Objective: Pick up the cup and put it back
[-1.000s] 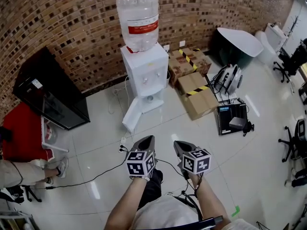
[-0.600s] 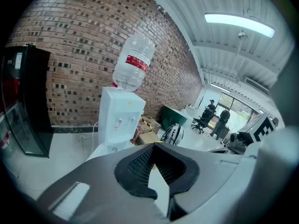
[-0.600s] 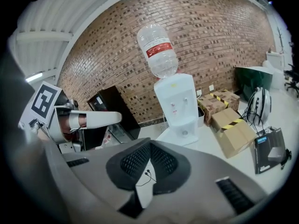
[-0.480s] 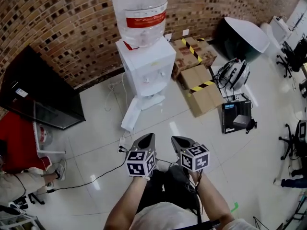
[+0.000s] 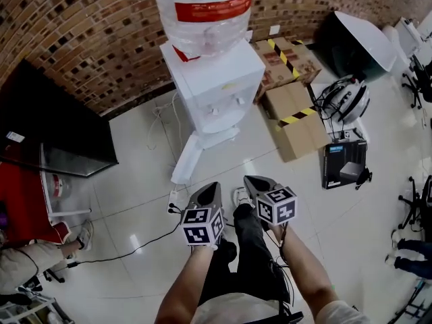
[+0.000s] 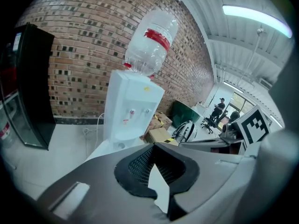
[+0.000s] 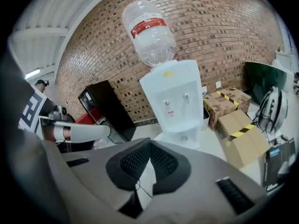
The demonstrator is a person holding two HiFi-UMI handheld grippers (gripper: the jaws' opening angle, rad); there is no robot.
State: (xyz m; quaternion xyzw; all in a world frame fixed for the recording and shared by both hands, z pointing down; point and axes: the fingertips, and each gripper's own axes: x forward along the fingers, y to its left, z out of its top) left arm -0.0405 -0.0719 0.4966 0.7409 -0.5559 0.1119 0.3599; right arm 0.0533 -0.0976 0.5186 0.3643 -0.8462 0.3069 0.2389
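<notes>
Left gripper (image 6: 153, 147): jaws closed tip to tip, nothing between the dark ribbed pads, only pale floor showing through the gap behind the tips. Right gripper (image 7: 149, 143): the same, jaws together and empty. Both are held side by side at arm's length over the white tiled floor (image 5: 135, 201), angled downward, each bearing its marker cube (image 5: 201, 226) near the hand. Just under the left gripper in the head view, a black cable (image 5: 121, 252) trails across the tiles to the left. Ahead of both grippers, apart from them: a white water dispenser (image 5: 216, 86) against the brick wall (image 5: 81, 39), an inverted clear bottle (image 5: 202, 12) with a red label on top and its lower door (image 5: 185, 157) swung open towards the floor. Cup: not identified with certainty; a small round object (image 7: 185, 137) sits low on the dispenser's front, too small to tell. To the dispenser's right: cardboard boxes (image 5: 297, 117) with yellow-and-black tape, then a white-and-black device (image 5: 347, 100) with coiled cables and a black box (image 5: 345, 164). To its left: a black cabinet (image 5: 54, 133) and a red table (image 5: 23, 201).
</notes>
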